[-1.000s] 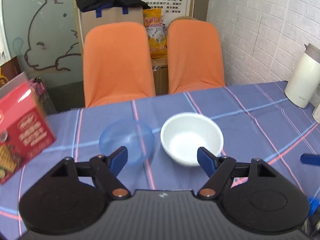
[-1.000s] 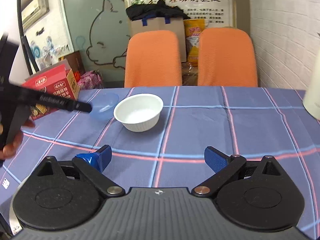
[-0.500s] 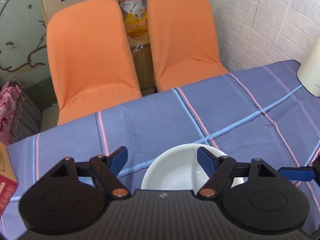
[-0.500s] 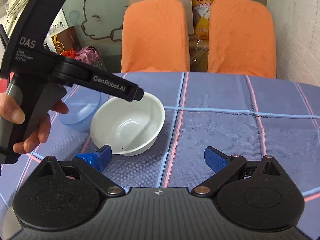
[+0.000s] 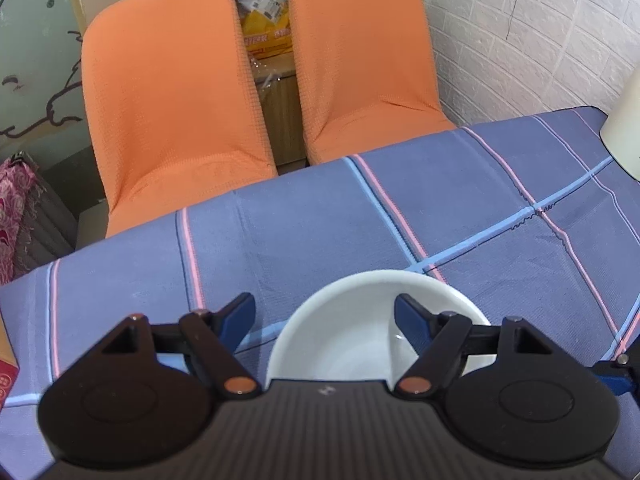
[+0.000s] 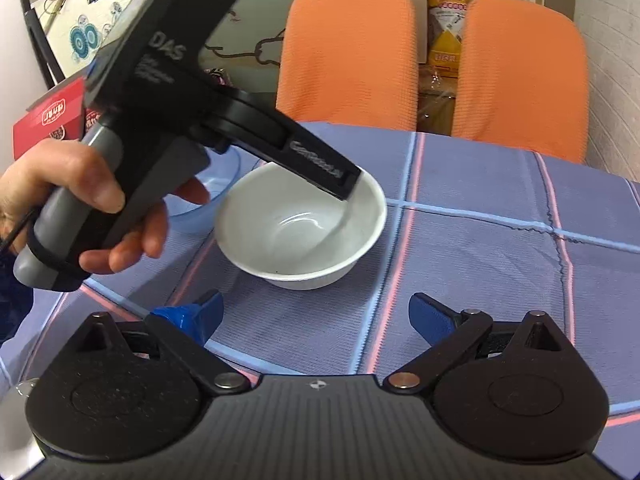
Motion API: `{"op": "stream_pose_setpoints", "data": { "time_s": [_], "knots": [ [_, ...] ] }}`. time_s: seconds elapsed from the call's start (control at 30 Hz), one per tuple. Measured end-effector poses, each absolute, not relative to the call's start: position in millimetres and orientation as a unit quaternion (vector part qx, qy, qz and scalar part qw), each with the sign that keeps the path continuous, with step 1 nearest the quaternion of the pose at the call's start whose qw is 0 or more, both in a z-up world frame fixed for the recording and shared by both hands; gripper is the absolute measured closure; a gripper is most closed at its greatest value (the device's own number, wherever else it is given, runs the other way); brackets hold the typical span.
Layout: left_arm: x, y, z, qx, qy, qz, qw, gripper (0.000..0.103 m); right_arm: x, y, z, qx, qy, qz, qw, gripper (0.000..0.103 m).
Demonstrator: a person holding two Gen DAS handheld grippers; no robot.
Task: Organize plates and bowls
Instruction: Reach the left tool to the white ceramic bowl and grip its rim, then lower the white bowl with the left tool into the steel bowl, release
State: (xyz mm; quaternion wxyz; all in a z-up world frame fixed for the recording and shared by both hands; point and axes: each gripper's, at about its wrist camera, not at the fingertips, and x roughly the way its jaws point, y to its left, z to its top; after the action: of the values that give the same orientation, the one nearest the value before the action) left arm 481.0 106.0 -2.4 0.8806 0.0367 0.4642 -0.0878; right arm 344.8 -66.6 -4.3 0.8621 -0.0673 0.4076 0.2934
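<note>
A white bowl (image 5: pixel 360 320) (image 6: pixel 300 224) stands on the blue checked tablecloth. My left gripper (image 5: pixel 324 316) is open, directly over the bowl: its right finger is inside the bowl and its left finger outside the left rim. In the right wrist view the left gripper's body (image 6: pixel 192 92) hangs over the bowl, its tip at the far rim. A translucent blue bowl (image 6: pixel 200 200) sits just left of the white one, partly hidden by the hand. My right gripper (image 6: pixel 316 316) is open and empty, just in front of the white bowl.
Two orange chairs (image 5: pixel 168 92) (image 5: pixel 360 60) stand at the table's far edge (image 5: pixel 280 176). A red box (image 6: pixel 48 120) lies at the left. A white kettle (image 5: pixel 626 128) stands at the right edge. A white brick wall is on the right.
My left gripper has moved forward and down over the white bowl, so its fingers now straddle the rim. My right gripper has come closer to the bowl.
</note>
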Motion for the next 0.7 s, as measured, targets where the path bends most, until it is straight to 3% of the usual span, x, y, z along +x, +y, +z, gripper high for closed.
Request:
{"op": "stream_pose_setpoints", "data": {
  "time_s": [0.23, 0.7],
  "knots": [
    [480.8, 106.6, -7.3, 0.033, 0.472, -0.094, 0.876, 0.026, 352.1, -46.3, -17.6, -0.108, 0.404, 0.286, 0.862, 0.016],
    [479.8, 103.4, -16.9, 0.042, 0.492, -0.109, 0.862, 0.027, 347.1, -29.9, -24.9, -0.177, 0.323, 0.293, 0.882, 0.018]
  ]
}}
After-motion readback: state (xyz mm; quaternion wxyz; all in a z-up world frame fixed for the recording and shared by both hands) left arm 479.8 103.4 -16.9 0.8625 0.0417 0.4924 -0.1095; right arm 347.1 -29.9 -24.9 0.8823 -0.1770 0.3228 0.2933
